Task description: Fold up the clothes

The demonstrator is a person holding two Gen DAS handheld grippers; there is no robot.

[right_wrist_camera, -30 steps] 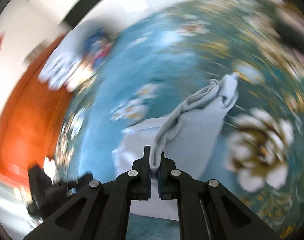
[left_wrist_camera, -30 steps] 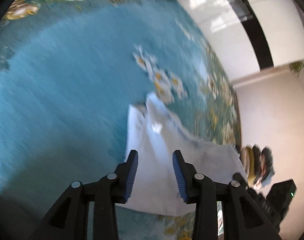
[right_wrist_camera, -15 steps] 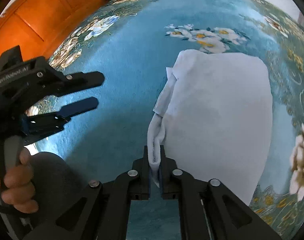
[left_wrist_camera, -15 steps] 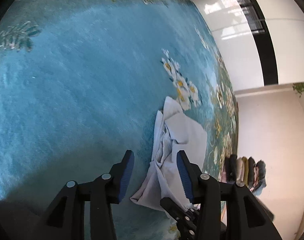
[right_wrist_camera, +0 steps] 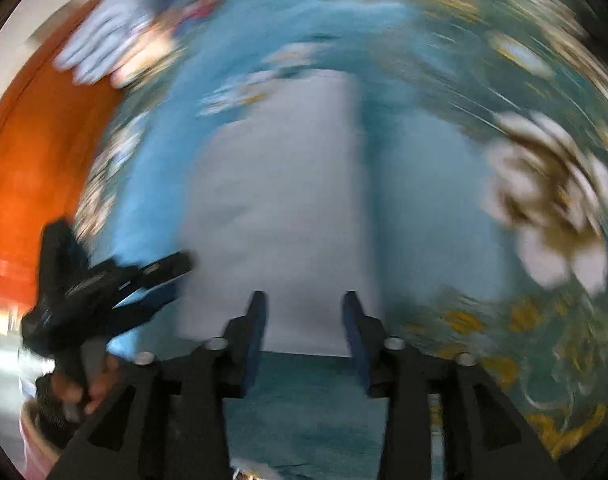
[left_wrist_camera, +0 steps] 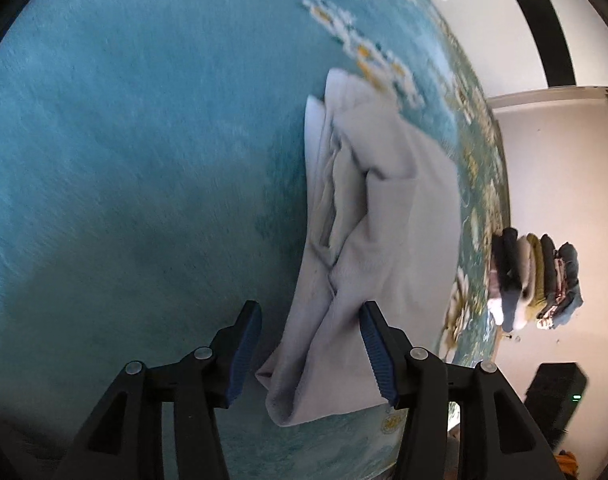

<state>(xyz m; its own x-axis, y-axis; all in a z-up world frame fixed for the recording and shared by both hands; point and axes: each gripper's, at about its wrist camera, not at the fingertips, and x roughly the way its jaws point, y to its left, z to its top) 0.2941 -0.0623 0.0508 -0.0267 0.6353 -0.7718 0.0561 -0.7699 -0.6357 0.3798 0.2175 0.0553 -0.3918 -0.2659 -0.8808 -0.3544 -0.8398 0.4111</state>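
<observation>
1 pale grey garment (left_wrist_camera: 387, 216) lies partly folded on the teal floral carpet (left_wrist_camera: 124, 140). The left gripper (left_wrist_camera: 309, 346) has its 2 fingers spread around the garment's near corner, having just been opening. The right gripper (right_wrist_camera: 304, 328), fingers just parted, hovers over the blurred cloth, pinching nothing. 1 stack of folded clothes (left_wrist_camera: 535, 280) sits near the wall.

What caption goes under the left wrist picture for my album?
Open left claw over a rumpled white garment on the blue flowered carpet.
</observation>
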